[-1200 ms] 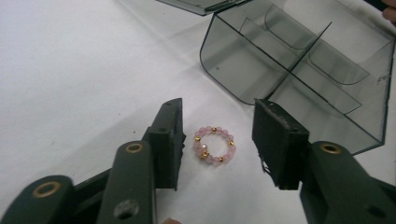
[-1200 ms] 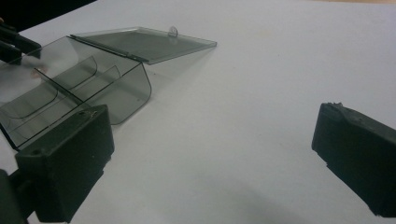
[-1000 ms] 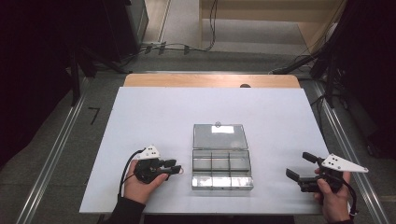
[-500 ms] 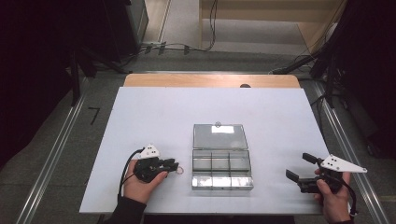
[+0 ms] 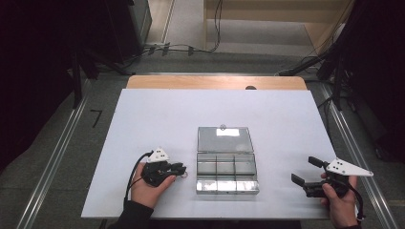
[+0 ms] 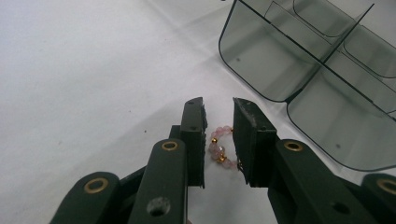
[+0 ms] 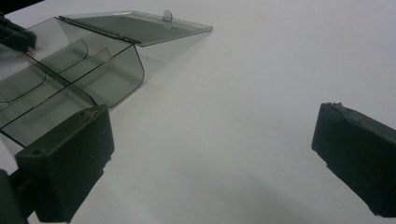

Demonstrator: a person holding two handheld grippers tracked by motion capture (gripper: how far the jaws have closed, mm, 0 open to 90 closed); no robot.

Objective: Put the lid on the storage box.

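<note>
Left gripper (image 5: 180,169) is held low at the table's near-left, jaws narrowed to a small gap around a pink bead bracelet (image 6: 219,145) with gold spacers. Whether the pads actually touch the beads cannot be told. The bracelet lies on the white tabletop (image 5: 157,119) just beside the left end of the clear compartment box (image 5: 228,172). The box is seen open, its lid (image 5: 224,140) laid flat behind it, dividers visible, compartments looking bare.

Right gripper (image 5: 302,172) is held at the near-right edge, jaws spread wide with nothing between them, well apart from the box. A grey three-cornered plate (image 5: 347,167) is seen on top of it.

A wooden strip (image 5: 215,82) is seen along the table's far edge. Beyond it: grey floor, cables (image 5: 191,47), dark stands at both sides.
</note>
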